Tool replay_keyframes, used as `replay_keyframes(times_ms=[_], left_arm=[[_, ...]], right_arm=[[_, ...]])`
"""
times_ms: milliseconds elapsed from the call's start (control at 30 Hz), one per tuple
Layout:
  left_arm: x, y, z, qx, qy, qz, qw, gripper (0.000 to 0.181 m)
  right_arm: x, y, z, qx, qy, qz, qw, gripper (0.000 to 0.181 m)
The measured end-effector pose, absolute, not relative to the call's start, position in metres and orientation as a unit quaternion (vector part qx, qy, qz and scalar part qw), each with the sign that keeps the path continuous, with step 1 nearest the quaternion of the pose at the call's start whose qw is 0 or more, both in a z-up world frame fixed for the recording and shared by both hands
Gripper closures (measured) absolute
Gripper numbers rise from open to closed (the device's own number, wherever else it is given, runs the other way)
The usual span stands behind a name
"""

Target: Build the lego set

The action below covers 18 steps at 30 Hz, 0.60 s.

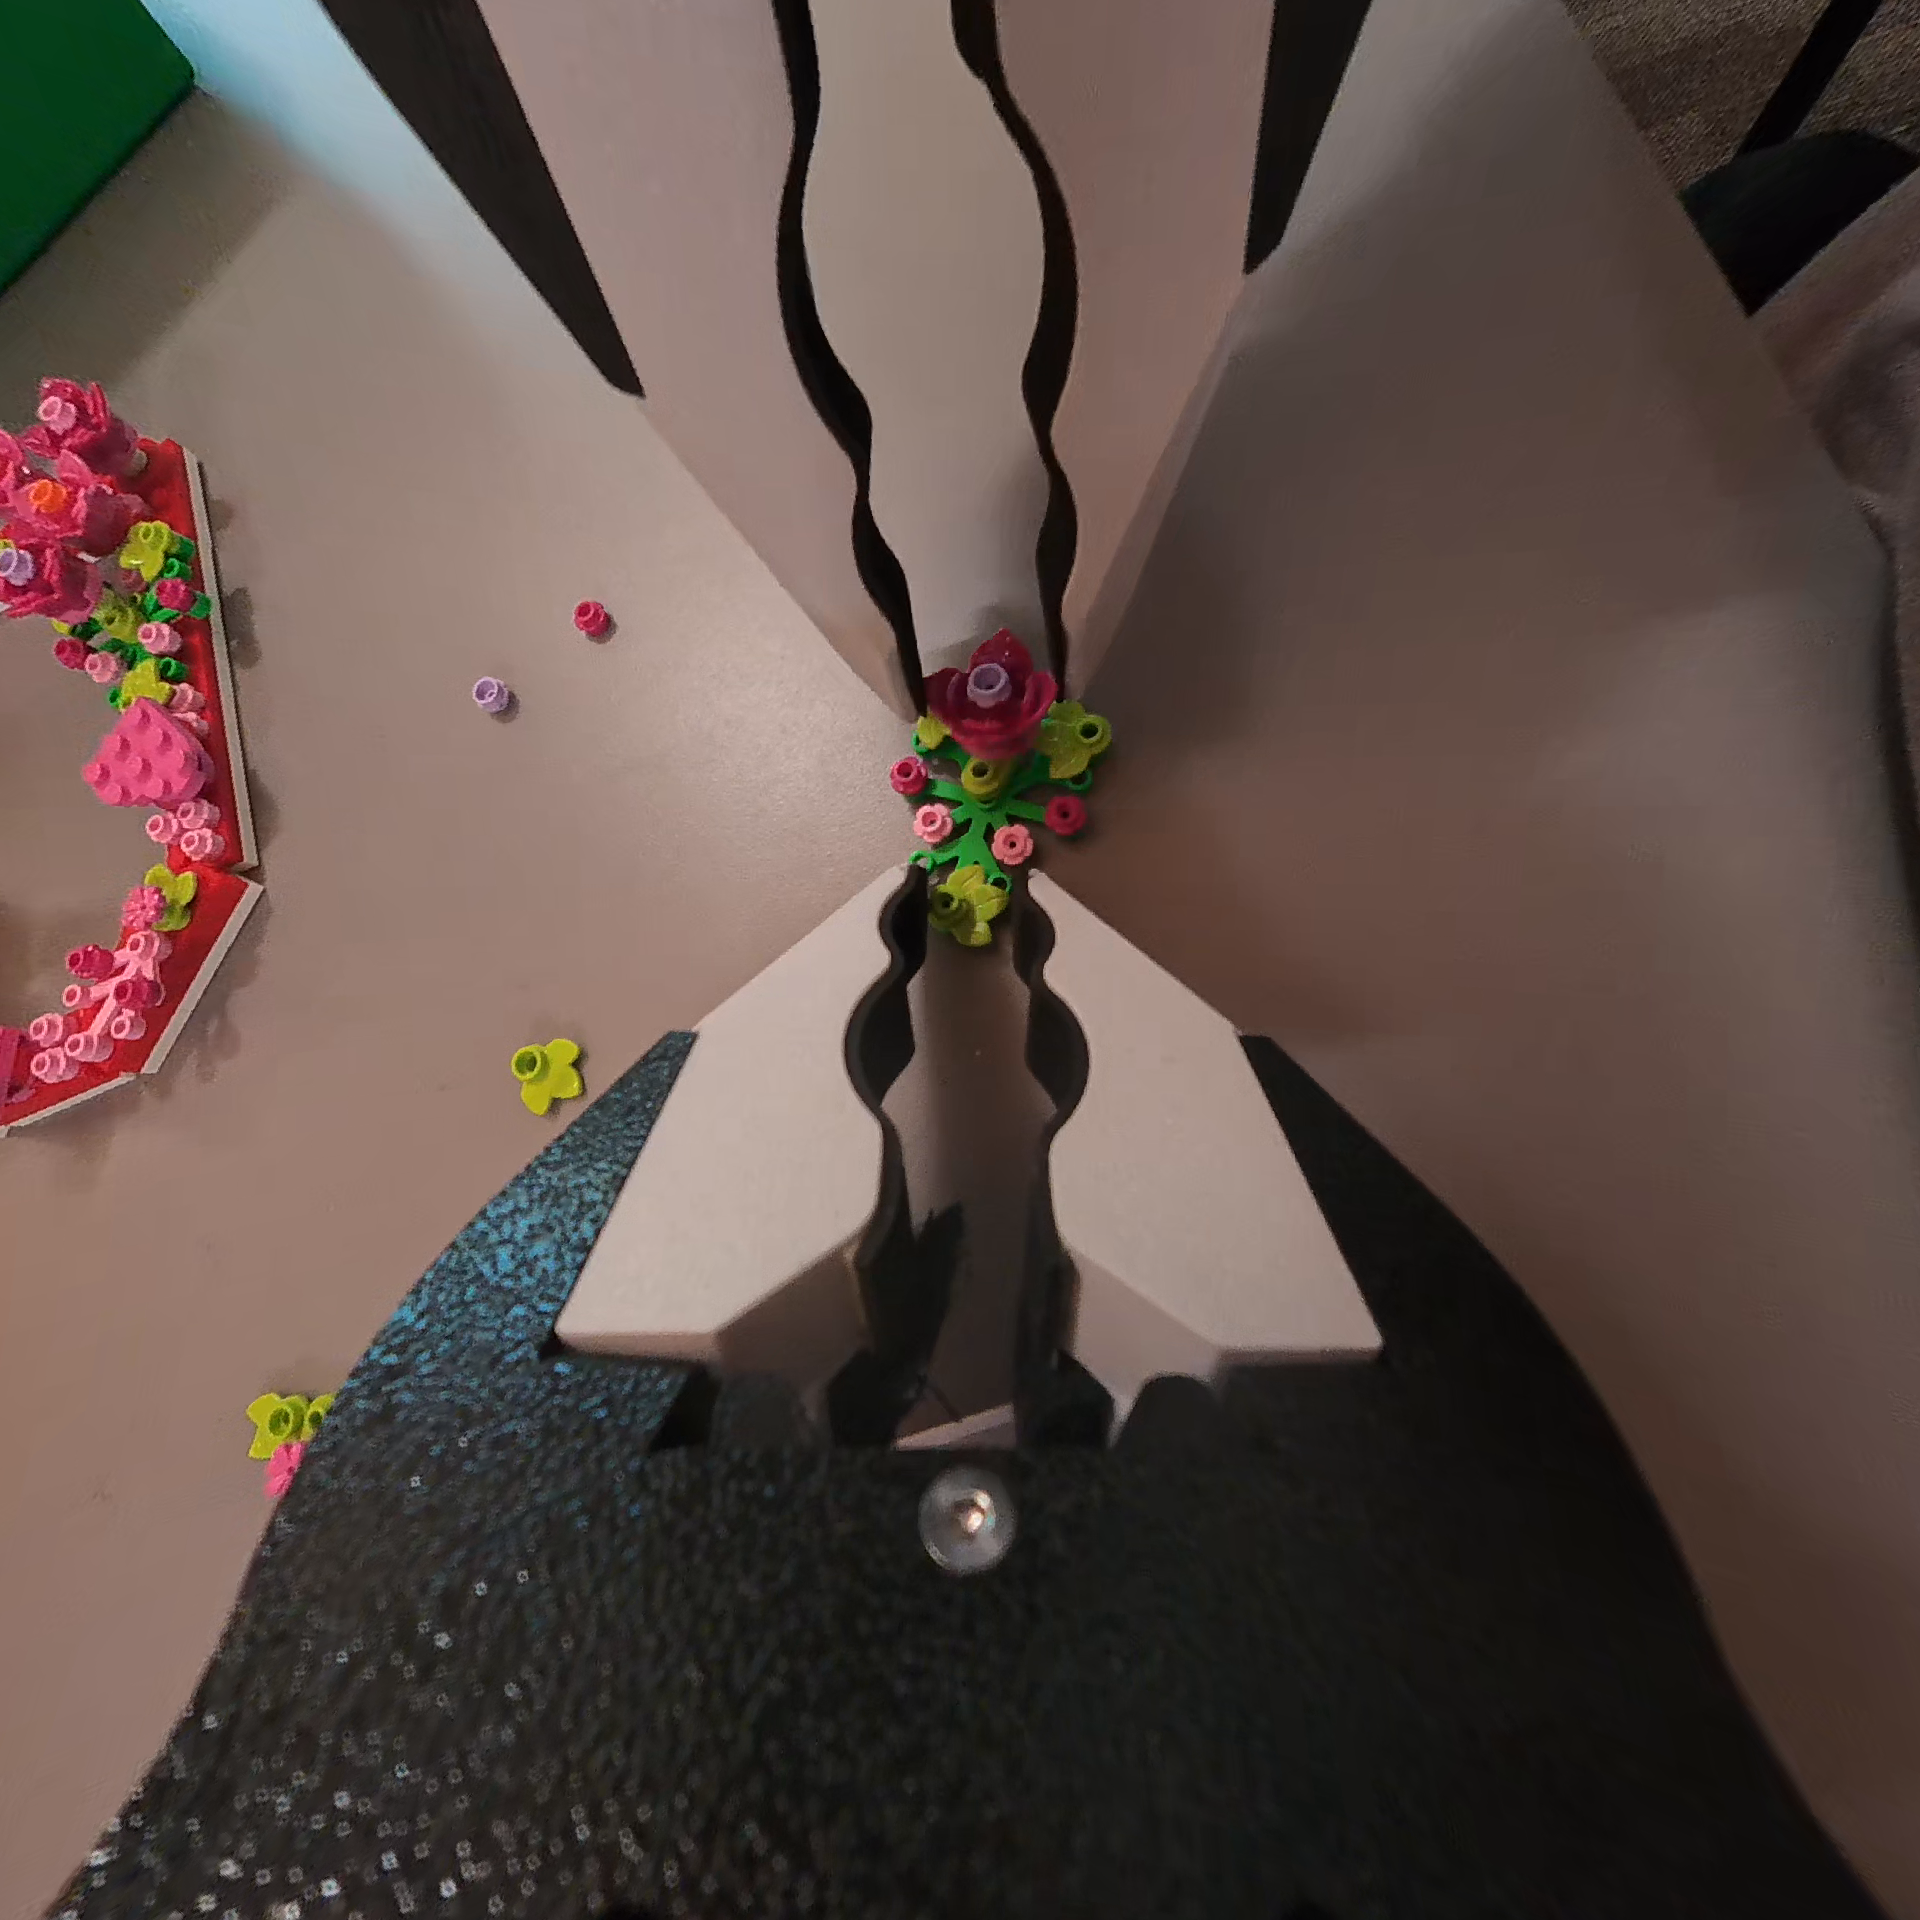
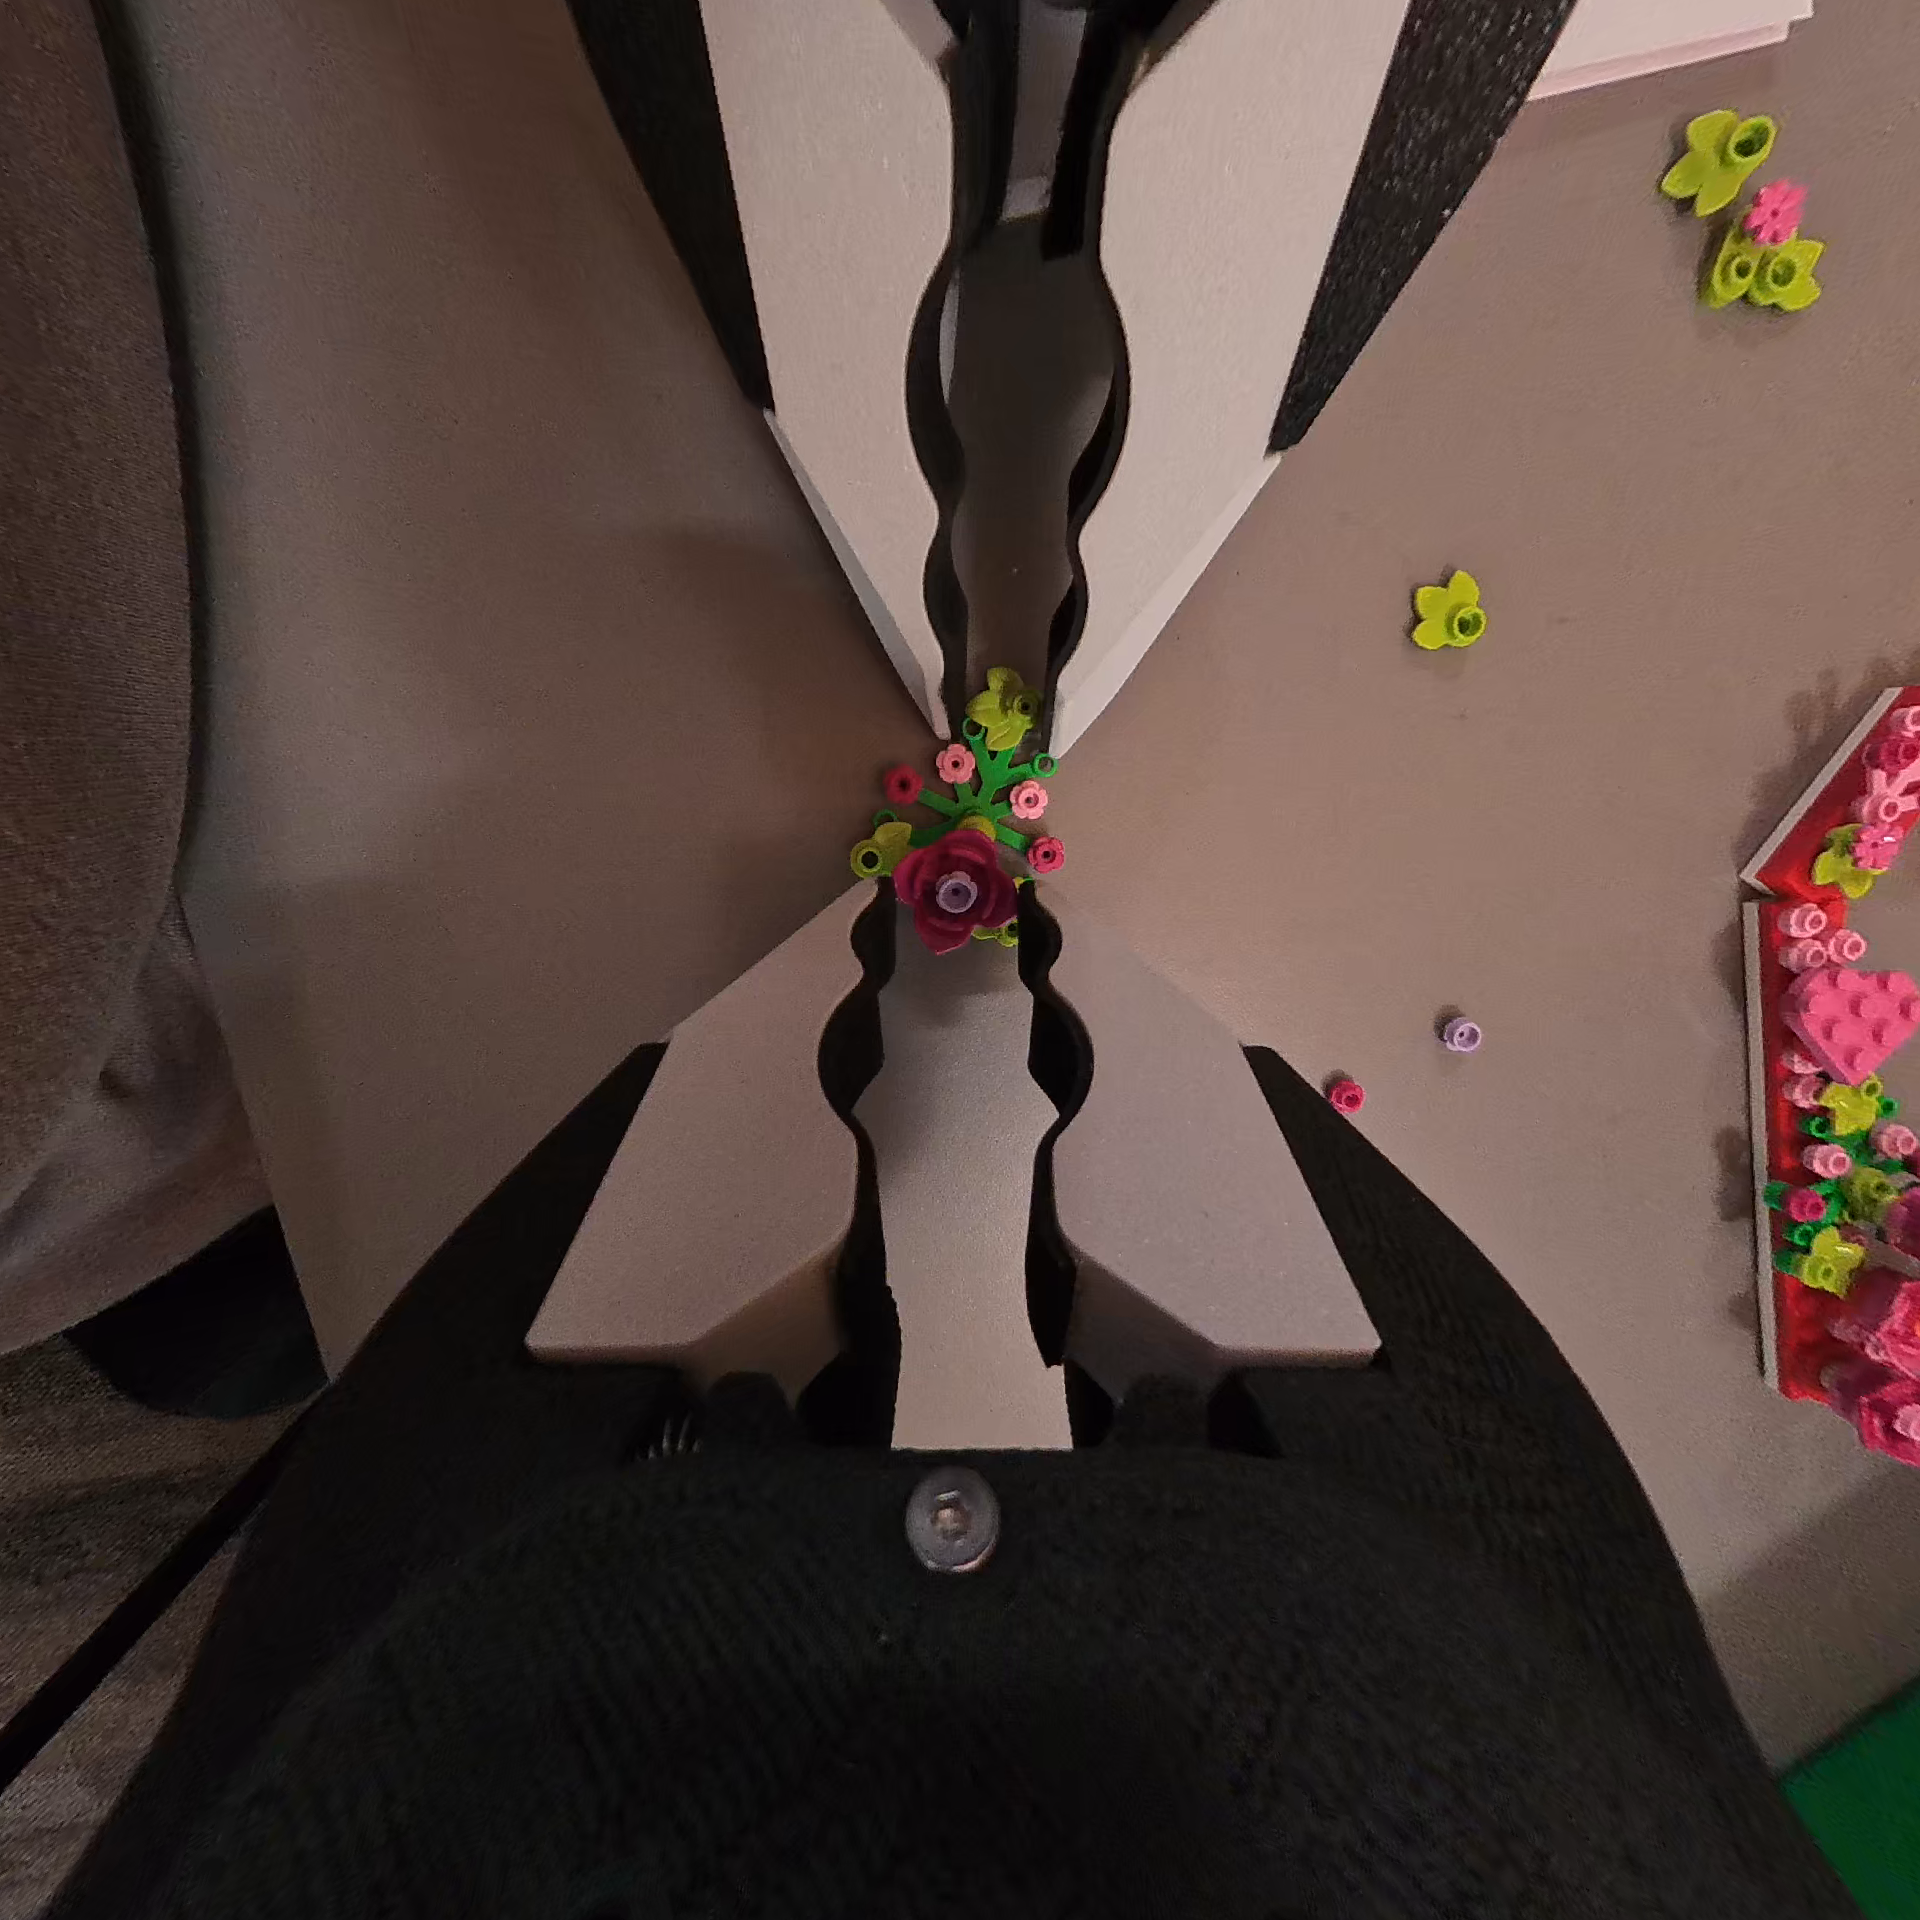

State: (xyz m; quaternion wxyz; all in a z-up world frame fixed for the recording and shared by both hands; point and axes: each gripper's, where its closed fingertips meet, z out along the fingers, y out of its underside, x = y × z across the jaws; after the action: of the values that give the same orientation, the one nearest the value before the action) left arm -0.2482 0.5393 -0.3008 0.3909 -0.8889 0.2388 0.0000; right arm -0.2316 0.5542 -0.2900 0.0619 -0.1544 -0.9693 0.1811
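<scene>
Both grippers (image 1: 968, 883) (image 2: 958, 906) on flower sprig (image 1: 987, 790)

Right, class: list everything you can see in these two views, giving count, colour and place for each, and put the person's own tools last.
Flower sprig: one, green stem with a dark red rose, pink blossoms and lime leaves, held between the two grippers above the table.
Heart frame: one, red with a pale edge, covered in pink flowers and lime leaves, at the left edge of the left wrist view.
Pink heart brick: one, on the frame.
Loose lime leaves: one alone, a cluster with a pink blossom farther off.
Loose studs: one lilac, one dark pink, on the table.
Table: one, grey-brown.
Left gripper: shut on the sprig's leaf end.
Right gripper: shut on its rose end.
</scene>
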Motion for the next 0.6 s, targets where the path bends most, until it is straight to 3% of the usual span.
replay_keyframes(times_ms=[333,600], left_arm=[[-0.251,0.539,-0.3,-0.887,0.239,0.007,0.395,0.166],[-0.244,0.536,-0.283,-0.847,0.288,0.001,0.446,0.149]], right_arm=[[-0.233,0.552,-0.291,-0.155,-0.967,0.189,0.068,0.16],[-0.234,0.551,-0.292,-0.159,-0.964,0.2,0.069,0.16]])
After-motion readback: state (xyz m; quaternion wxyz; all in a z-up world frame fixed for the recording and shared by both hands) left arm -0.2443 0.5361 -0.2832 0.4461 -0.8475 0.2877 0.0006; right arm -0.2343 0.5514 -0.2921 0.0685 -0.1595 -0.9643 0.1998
